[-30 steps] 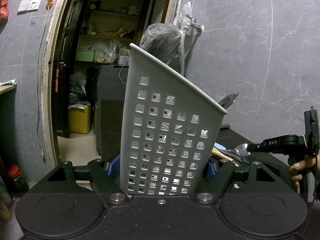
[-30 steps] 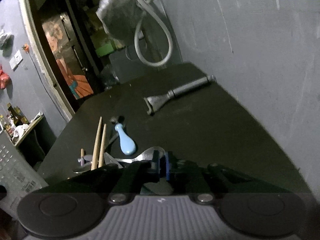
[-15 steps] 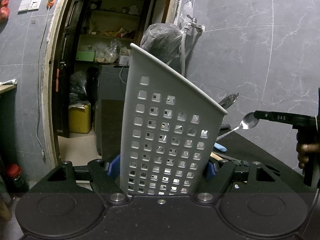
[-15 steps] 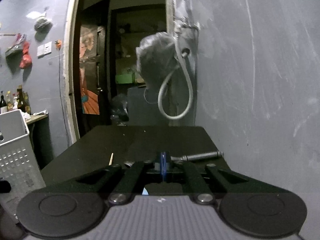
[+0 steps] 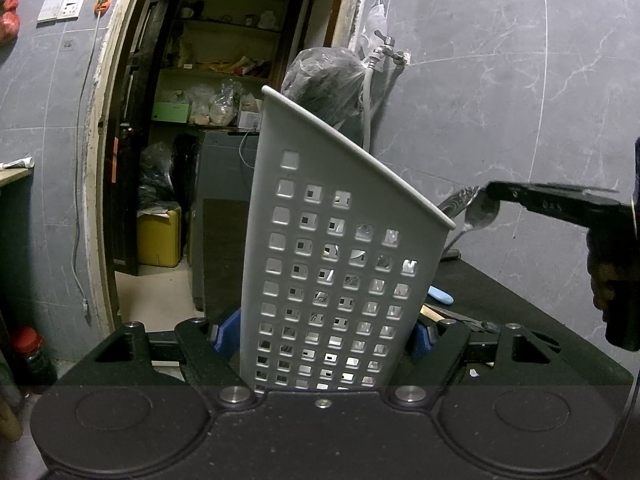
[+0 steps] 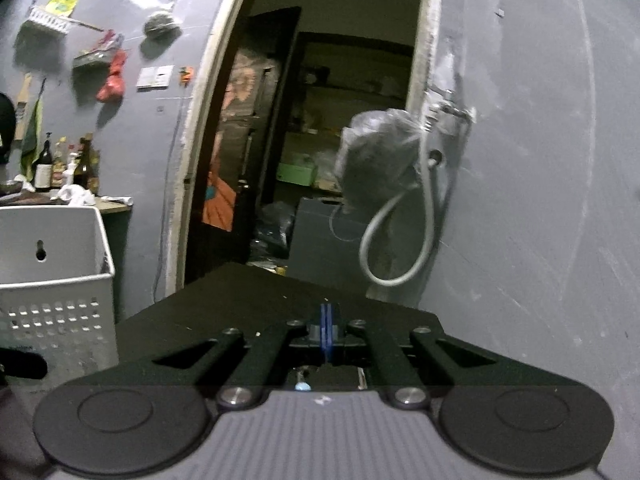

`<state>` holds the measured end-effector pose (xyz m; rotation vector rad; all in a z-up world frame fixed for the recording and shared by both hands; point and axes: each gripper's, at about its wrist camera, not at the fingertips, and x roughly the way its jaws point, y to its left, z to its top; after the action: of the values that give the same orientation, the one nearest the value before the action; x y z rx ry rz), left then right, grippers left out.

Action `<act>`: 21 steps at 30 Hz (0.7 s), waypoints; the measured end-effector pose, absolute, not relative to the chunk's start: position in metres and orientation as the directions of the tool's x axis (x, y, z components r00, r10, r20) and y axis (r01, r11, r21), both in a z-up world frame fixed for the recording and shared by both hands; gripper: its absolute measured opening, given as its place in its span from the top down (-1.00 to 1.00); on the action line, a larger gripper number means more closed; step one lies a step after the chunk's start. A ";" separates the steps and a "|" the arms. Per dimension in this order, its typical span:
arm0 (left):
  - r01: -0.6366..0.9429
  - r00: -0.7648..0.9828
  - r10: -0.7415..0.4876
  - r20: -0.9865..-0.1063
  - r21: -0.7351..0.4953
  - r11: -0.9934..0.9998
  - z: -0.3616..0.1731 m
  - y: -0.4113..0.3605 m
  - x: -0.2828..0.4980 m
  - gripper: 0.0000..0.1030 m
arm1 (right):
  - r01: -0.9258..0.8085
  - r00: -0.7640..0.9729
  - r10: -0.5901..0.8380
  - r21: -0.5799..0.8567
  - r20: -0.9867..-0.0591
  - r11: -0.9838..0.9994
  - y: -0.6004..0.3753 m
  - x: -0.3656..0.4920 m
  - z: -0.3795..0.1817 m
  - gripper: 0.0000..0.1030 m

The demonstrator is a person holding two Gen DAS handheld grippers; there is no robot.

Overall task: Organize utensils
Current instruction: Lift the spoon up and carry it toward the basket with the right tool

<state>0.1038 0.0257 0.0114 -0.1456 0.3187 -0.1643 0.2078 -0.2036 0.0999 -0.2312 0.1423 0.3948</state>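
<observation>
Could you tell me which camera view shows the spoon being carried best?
The left wrist view: the spoon hangs from the right tongs beside the white basket. The right wrist view hides it behind its own closed tongs.

Very little can be read. In the left wrist view, pale letters stand on the side of the right gripper's (image 5: 494, 194) black finger at about three o'clock; they are blurred by motion and cannot be made out. A white label on a box (image 5: 249, 121) on the shelf through the doorway, near twelve o'clock, carries print too small to read. In the right wrist view, the bottles (image 6: 60, 164) at nine o'clock wear labels that are illegible.
</observation>
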 end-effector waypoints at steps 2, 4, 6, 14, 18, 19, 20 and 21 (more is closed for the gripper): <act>0.137 0.936 -0.183 -0.299 -0.168 0.976 0.012 0.026 0.104 -0.54 | -0.403 0.911 0.370 -0.206 -0.180 0.892 -0.200 0.208 0.102 0.97; 0.137 0.936 -0.183 -0.299 -0.169 0.976 0.012 0.026 0.104 -0.54 | -0.417 0.906 0.383 -0.227 -0.182 0.880 -0.192 0.209 0.105 0.97; 0.137 0.936 -0.184 -0.299 -0.170 0.976 0.012 0.026 0.104 -0.54 | -0.433 0.899 0.394 -0.253 -0.192 0.865 -0.181 0.211 0.108 0.97; 0.137 0.936 -0.184 -0.299 -0.171 0.976 0.012 0.027 0.104 -0.54 | -0.471 0.880 0.424 -0.269 -0.215 0.840 -0.162 0.222 0.116 0.96; 0.137 0.936 -0.184 -0.299 -0.171 0.976 0.012 0.026 0.103 -0.54 | -0.485 0.872 0.432 -0.278 -0.232 0.830 -0.154 0.230 0.121 0.96; 0.137 0.936 -0.184 -0.299 -0.171 0.976 0.012 0.026 0.104 -0.54 | -0.487 0.870 0.432 -0.273 -0.238 0.830 -0.153 0.233 0.122 0.96; 0.137 0.936 -0.184 -0.299 -0.171 0.976 0.012 0.026 0.104 -0.54 | -0.490 0.867 0.433 -0.260 -0.247 0.832 -0.153 0.237 0.124 0.96; 0.137 0.936 -0.184 -0.299 -0.171 0.976 0.012 0.026 0.104 -0.54 | -0.496 0.862 0.438 -0.238 -0.256 0.835 -0.154 0.242 0.126 0.95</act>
<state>0.1035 0.0263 0.0119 -0.1490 0.3196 -0.1647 0.2421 -0.1538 0.1258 -0.3038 0.1953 0.4977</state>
